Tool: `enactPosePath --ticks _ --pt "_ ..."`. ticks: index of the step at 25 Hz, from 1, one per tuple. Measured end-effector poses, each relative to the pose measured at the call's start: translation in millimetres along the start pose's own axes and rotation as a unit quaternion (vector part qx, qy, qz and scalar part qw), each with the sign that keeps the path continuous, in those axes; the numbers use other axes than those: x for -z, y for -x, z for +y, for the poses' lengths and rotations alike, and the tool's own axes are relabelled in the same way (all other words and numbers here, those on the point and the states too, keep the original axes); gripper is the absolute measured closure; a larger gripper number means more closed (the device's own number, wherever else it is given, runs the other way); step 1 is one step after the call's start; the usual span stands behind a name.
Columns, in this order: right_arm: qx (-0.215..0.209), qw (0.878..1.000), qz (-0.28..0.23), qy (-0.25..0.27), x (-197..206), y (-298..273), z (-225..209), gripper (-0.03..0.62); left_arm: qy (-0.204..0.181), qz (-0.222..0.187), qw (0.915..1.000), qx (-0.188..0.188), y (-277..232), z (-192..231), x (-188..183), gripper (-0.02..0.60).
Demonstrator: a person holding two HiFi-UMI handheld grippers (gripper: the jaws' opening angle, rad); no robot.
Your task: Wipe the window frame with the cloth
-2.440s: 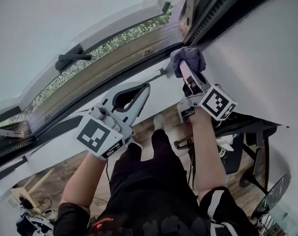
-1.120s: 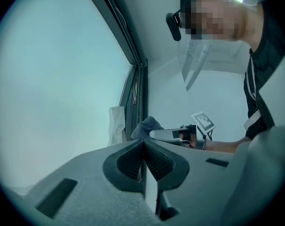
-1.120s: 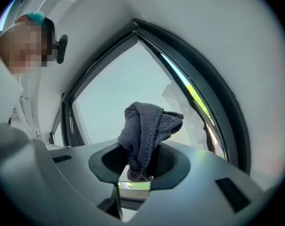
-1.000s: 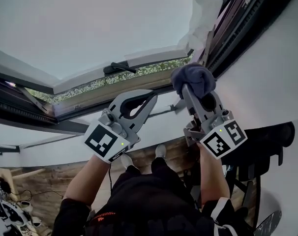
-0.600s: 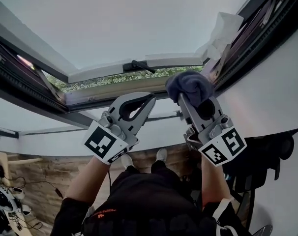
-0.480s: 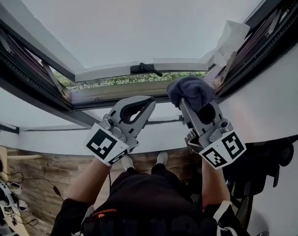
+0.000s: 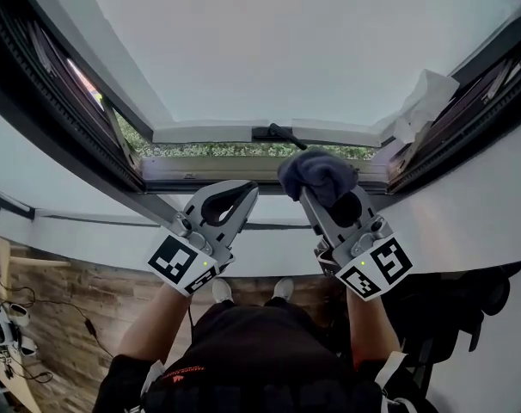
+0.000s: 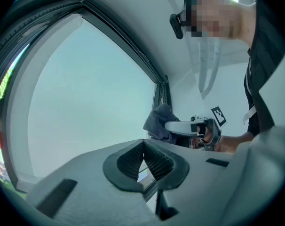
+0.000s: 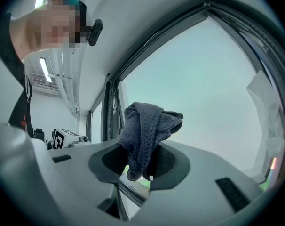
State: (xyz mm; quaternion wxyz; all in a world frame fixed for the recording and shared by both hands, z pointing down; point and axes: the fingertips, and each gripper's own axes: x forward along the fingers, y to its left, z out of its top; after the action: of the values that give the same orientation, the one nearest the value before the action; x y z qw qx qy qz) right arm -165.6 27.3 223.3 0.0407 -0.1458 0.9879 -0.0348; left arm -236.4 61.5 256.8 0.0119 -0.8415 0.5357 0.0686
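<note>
A dark blue-grey cloth (image 7: 316,175) is bunched at the tip of my right gripper (image 7: 310,194), which is shut on it. It is held up just below the window's lower frame (image 7: 243,172). In the right gripper view the cloth (image 9: 147,126) sticks up and hangs down between the jaws. My left gripper (image 7: 246,193) is held up beside it, shut with nothing in it, its tips touching (image 8: 143,144). The left gripper view shows the cloth (image 8: 157,121) and the right gripper (image 8: 182,126) by the dark side frame (image 8: 147,65).
The sash is tilted open, with a black handle (image 7: 273,133) at its lower edge. A crumpled white sheet (image 7: 424,101) clings to the right frame (image 7: 467,132). A dark left frame (image 7: 54,101) runs diagonally. White wall (image 7: 467,222) lies below, wooden floor (image 7: 88,291) far beneath.
The view has swung so the window opening now sits centred. Both grippers have shifted slightly left and lower in view. The right gripper still holds the cloth and the left stays shut.
</note>
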Motion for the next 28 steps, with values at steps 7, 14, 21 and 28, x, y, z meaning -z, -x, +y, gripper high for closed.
enactPosePath --ticks 7,14,21,28 --pt "-0.013 1.0 0.014 -0.009 14.2 -20.5 -1.3 0.48 0.006 -0.001 0.9998 -0.02 8.0 20.8 4.4 0.561" --pt "-0.015 0.999 0.024 -0.02 27.1 -34.1 -8.5 0.482 0.005 -0.004 0.9996 -0.027 5.7 35.9 3.7 0.561" --pt "-0.017 0.999 0.033 -0.03 38.3 -45.4 -10.4 0.482 0.005 0.001 0.9998 -0.021 2.7 42.3 6.5 0.561" --pt "-0.019 0.999 0.039 -0.031 39.9 -58.5 -10.2 0.482 0.005 0.003 0.9997 -0.023 4.1 54.5 5.2 0.561"
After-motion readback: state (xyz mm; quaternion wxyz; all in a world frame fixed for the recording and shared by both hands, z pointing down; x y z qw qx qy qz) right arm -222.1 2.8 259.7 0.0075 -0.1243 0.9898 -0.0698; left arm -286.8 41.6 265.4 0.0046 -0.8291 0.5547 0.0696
